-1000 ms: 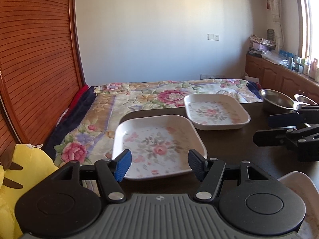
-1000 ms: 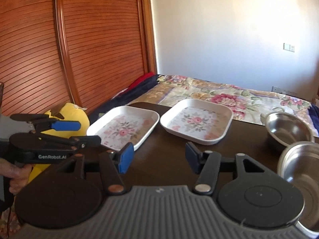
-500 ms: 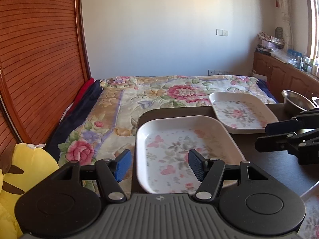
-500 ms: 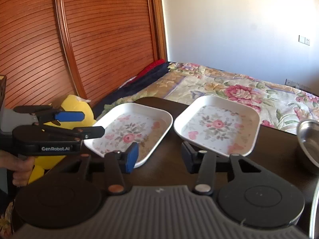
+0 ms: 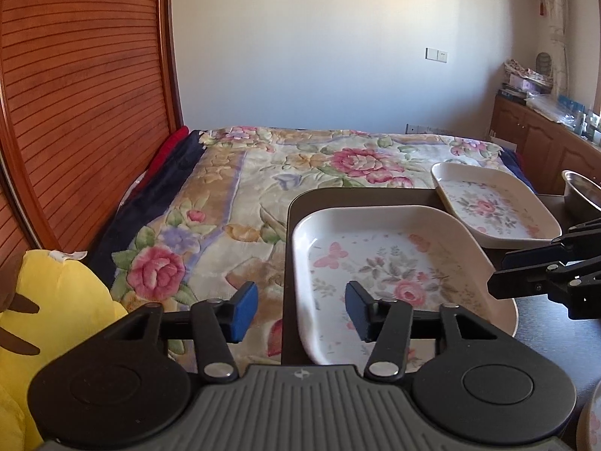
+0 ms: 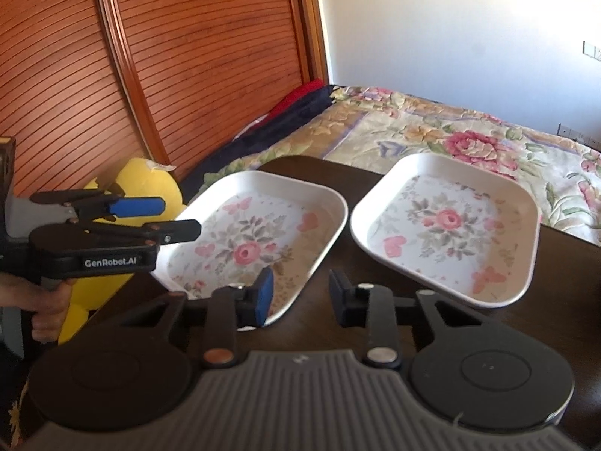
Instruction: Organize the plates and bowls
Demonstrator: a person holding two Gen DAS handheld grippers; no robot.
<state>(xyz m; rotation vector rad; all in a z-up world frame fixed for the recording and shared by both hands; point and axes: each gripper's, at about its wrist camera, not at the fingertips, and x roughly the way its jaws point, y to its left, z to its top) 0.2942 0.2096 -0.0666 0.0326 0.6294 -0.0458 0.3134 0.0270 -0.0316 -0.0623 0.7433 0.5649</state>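
Observation:
Two white square plates with flower prints lie side by side on a dark table (image 6: 563, 282). The left plate (image 5: 394, 263) (image 6: 255, 233) sits at the table's left corner, the right plate (image 5: 488, 206) (image 6: 447, 225) beside it. My left gripper (image 5: 300, 314) (image 6: 169, 218) straddles the left plate's left rim; its jaws are closing, and the pads are clear of the rim. My right gripper (image 6: 300, 297) (image 5: 503, 274) straddles that plate's right rim, jaws closing and apart from it. A steel bowl (image 5: 582, 191) stands at the far right.
A bed with a floral cover (image 5: 300, 173) lies beyond the table. A yellow plush toy (image 5: 56, 300) (image 6: 142, 184) sits left of the table by a slatted wooden door (image 6: 169, 75). Another plate's edge (image 5: 589, 421) shows at bottom right. A hand (image 6: 45, 312) holds the left gripper.
Both grippers have moved in on the left plate, one at each side, and their jaws have narrowed. The steel bowls have slid out of the right wrist view.

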